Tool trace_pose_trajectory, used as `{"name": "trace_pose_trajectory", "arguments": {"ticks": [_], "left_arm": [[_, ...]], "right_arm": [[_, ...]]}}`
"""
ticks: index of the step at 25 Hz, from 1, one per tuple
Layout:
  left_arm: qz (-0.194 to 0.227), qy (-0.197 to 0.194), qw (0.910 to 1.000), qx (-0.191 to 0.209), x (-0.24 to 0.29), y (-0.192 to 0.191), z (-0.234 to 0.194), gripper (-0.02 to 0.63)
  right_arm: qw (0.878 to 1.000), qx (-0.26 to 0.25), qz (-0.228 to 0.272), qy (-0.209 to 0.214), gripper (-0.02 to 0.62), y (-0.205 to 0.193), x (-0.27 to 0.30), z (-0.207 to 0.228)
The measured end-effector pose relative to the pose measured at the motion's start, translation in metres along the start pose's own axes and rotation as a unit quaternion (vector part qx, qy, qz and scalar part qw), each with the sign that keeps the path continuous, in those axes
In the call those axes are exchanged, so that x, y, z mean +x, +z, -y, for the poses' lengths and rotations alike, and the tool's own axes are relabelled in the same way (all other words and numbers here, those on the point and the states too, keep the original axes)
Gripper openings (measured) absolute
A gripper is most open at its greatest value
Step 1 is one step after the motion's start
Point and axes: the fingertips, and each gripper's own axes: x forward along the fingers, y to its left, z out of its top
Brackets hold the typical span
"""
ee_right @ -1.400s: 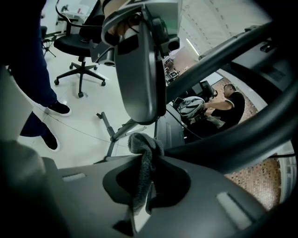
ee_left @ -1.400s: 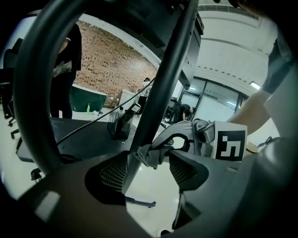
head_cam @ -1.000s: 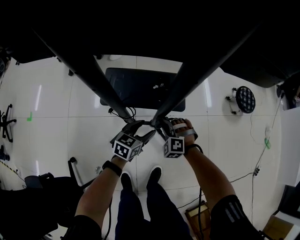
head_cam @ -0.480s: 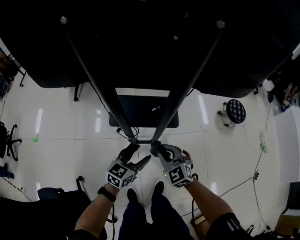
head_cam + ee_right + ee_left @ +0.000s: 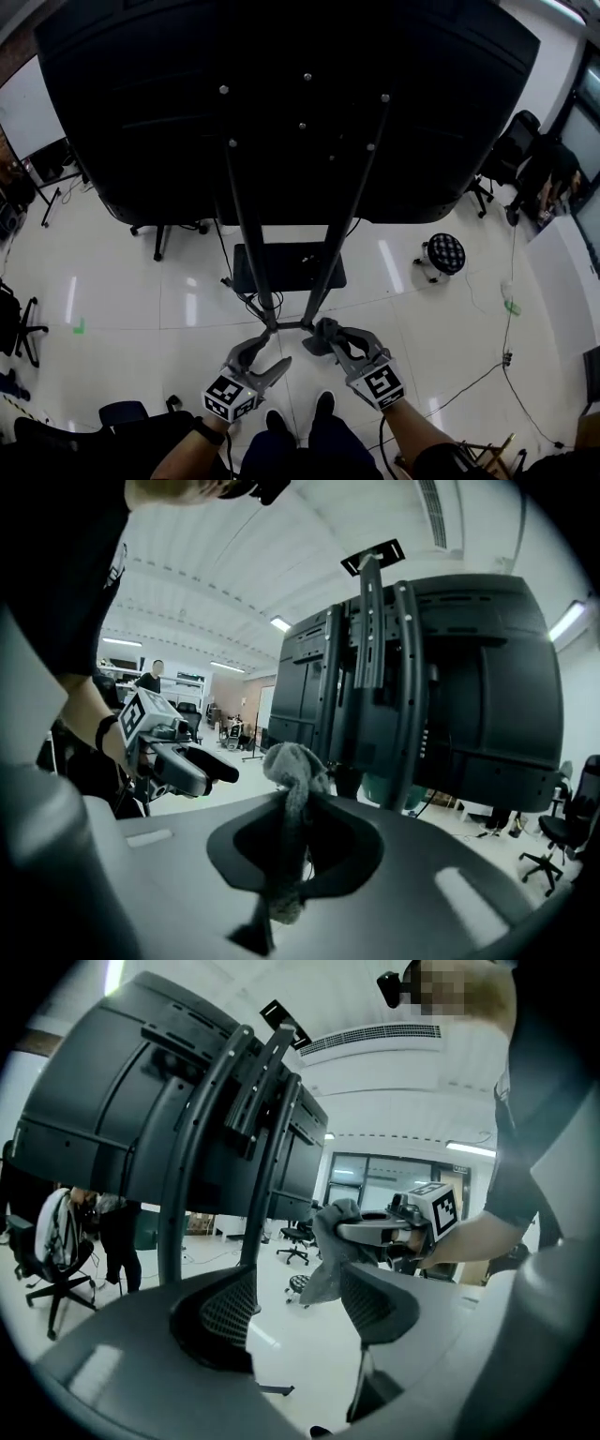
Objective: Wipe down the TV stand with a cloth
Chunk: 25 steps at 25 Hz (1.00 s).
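Grey woolly cloth (image 5: 292,772) sits bunched and pinched tight between the jaws of the right gripper (image 5: 295,847), its loose top puffing up above them and a tail hanging down through the gap. From the head view, the right gripper (image 5: 319,332) holds that cloth (image 5: 325,329) low down, right by the feet of the two slim dark metal uprights (image 5: 247,234) of the black TV stand; whether the fabric touches the metal cannot be told. Beside it, the left gripper (image 5: 273,353) hovers with its jaws spread apart and nothing between them, and its own view confirms it: left gripper (image 5: 295,1302) wide and empty, the other tool and the cloth (image 5: 329,1258) straight ahead of it. Above both tools, the uprights climb to the broad black back of a big television (image 5: 281,103). Underneath lies the stand's flat black base plate (image 5: 289,267) on a glossy white tiled floor (image 5: 141,281), and a small round stool with a dotted top (image 5: 445,253) stands off to the right.
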Motion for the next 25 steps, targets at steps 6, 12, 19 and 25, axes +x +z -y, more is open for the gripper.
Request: {"name": "trace_pose_trajectory", "arguments": {"ticks": [6,12,19,25], "left_arm": [[0.004,-0.009,0.9999,0.009,-0.062,0.018,0.030,0.304],[0.015,-0.016,0.9995,0.021,-0.094,0.023,0.070,0.304],[0.037,0.008,0.9991,0.020,-0.120,0.019,0.118,0.304],[0.052,0.029,0.9980,0.022,-0.133,0.014,0.173,0.304]], "right_arm": [[0.998,0.047,0.027,-0.024,0.020,0.037,-0.052,-0.051],[0.998,0.061,0.033,-0.007,0.020,0.045,-0.095,-0.097],[0.996,0.076,0.045,0.027,0.020,0.043,-0.143,-0.134],[0.988,0.131,0.056,0.051,0.019,0.038,-0.198,-0.147]]}}
